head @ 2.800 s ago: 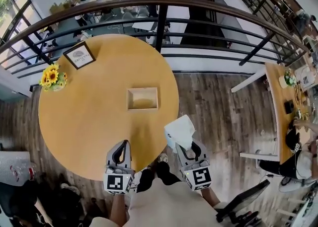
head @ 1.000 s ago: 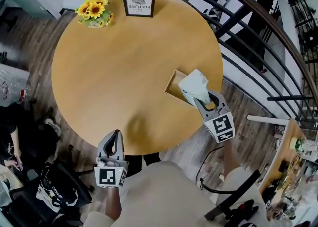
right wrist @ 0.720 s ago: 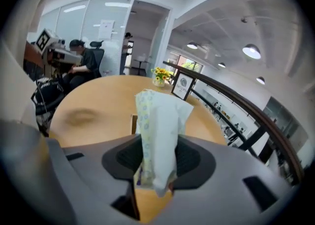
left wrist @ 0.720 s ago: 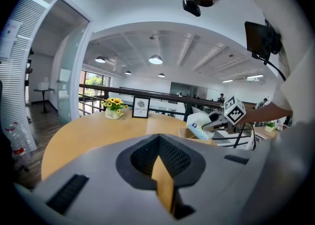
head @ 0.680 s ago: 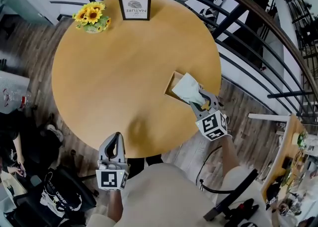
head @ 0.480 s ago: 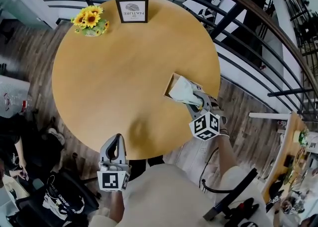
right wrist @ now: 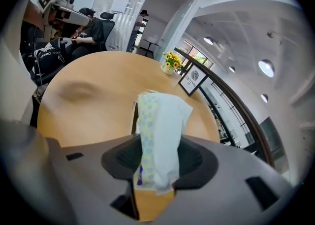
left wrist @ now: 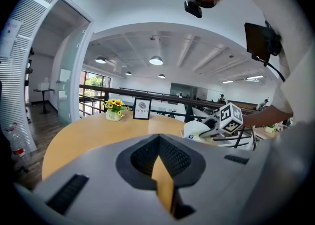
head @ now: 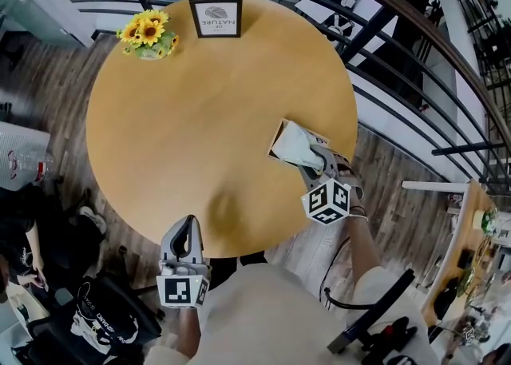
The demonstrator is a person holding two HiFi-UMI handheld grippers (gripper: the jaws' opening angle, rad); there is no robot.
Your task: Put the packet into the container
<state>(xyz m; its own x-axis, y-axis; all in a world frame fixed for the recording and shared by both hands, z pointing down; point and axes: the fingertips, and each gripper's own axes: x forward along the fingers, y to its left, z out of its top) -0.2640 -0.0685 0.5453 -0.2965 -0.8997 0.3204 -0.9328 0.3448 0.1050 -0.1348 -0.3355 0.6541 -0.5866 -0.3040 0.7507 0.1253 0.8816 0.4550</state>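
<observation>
Head view shows our right gripper (head: 318, 162) pinching the soft white tissue packet (head: 295, 145), which sits over the small open wooden container (head: 276, 138) at four o'clock on the round wooden table (head: 184, 100). Our left gripper (head: 186, 233), jaws pressed together on nothing, hovers at the table's six o'clock edge.
</observation>
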